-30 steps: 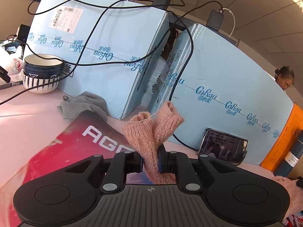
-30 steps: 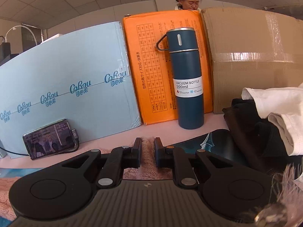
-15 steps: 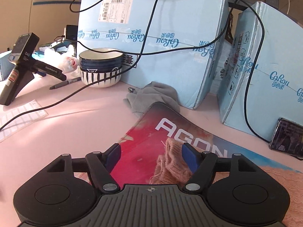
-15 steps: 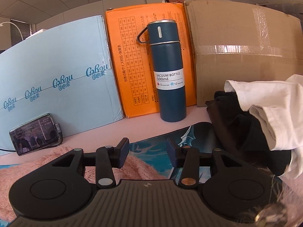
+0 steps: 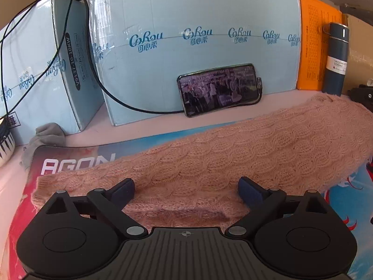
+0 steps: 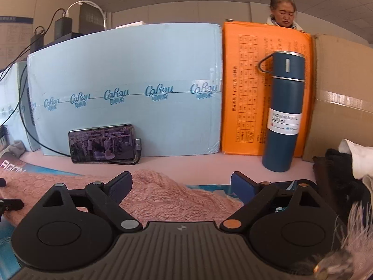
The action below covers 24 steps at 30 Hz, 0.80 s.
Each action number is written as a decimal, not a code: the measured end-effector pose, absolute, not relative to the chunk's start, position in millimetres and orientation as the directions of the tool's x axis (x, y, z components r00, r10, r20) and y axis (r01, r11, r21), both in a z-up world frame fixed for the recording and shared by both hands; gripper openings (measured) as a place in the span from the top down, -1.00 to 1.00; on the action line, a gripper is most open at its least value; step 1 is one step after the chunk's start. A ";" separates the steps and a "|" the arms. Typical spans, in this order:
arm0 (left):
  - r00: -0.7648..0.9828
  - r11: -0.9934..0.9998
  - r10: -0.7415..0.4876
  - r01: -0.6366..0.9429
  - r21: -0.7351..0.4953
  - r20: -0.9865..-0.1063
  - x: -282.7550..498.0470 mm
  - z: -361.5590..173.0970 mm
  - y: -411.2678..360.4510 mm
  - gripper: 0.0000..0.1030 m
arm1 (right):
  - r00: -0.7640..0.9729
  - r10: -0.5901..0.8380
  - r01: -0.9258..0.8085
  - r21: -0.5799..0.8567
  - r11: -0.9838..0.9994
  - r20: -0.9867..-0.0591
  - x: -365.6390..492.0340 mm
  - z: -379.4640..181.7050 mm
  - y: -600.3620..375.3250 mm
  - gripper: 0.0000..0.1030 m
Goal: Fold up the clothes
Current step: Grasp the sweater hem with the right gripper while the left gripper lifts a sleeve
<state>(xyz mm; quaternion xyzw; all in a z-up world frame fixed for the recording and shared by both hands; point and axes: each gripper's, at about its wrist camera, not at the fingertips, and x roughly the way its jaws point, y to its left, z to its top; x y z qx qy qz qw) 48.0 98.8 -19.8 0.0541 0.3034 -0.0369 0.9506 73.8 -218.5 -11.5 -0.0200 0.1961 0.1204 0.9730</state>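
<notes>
A pink knitted garment [image 5: 233, 154] lies stretched across the printed desk mat [image 5: 77, 161], from lower left to upper right. My left gripper [image 5: 186, 187] is open just above its near edge, fingers spread wide, holding nothing. In the right wrist view the same pink knit [image 6: 167, 198] lies under and ahead of my right gripper [image 6: 181, 182], which is open and empty. The knit's right end stops near the right finger.
Light blue boxes [image 5: 186, 35] and an orange box [image 6: 263, 88] wall the back. A phone [image 5: 219, 88] leans on the blue box with a cable. A blue vacuum bottle [image 6: 282, 112] stands right. Dark and white clothes [image 6: 342, 163] pile at right. A grey cloth [image 5: 46, 135] lies left.
Both grippers opened and let go of the pink knit, which now lies flat on the mat. The left gripper swung right to face the phone.
</notes>
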 end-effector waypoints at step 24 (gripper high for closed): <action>0.833 0.992 -0.069 0.114 0.048 -0.549 42.2 -16.2 103.2 -0.99 | 0.812 0.383 -0.480 -0.130 0.868 -0.441 43.4 -1.4 -190.8 0.73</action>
